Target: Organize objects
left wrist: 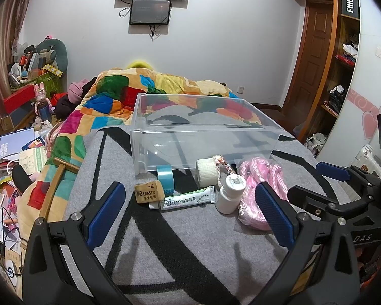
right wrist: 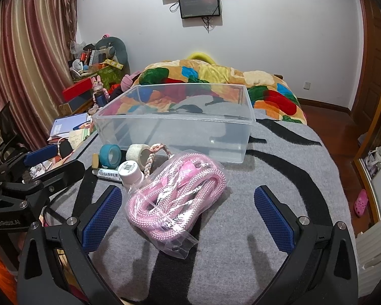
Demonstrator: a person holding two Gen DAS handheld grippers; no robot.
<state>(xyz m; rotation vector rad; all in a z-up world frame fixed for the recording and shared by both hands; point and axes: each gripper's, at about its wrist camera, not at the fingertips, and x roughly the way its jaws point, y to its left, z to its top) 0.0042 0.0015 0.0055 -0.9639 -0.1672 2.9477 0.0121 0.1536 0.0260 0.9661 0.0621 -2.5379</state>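
A clear plastic bin [left wrist: 205, 132] [right wrist: 175, 124] stands empty on the grey bed cover. In front of it lie a blue tape roll [left wrist: 165, 177] [right wrist: 110, 155], a white bandage roll [left wrist: 207, 172] [right wrist: 137, 153], a tan eraser [left wrist: 149, 192], an ointment tube [left wrist: 188, 199] [right wrist: 108, 172], a white pill bottle [left wrist: 229, 193] [right wrist: 130, 173], a braided cord [left wrist: 224, 166] [right wrist: 149, 164] and a bagged pink rope [left wrist: 254, 193] [right wrist: 176, 203]. My left gripper [left wrist: 189, 214] is open, just short of the tube. My right gripper [right wrist: 188, 213] is open around the near end of the bagged rope without touching it.
A colourful quilt [left wrist: 129, 94] is heaped behind and left of the bin. A wooden mallet [left wrist: 54, 183] lies at the bed's left edge. Papers and boxes [left wrist: 15, 147] clutter the left side. A wardrobe [left wrist: 343, 58] stands on the right.
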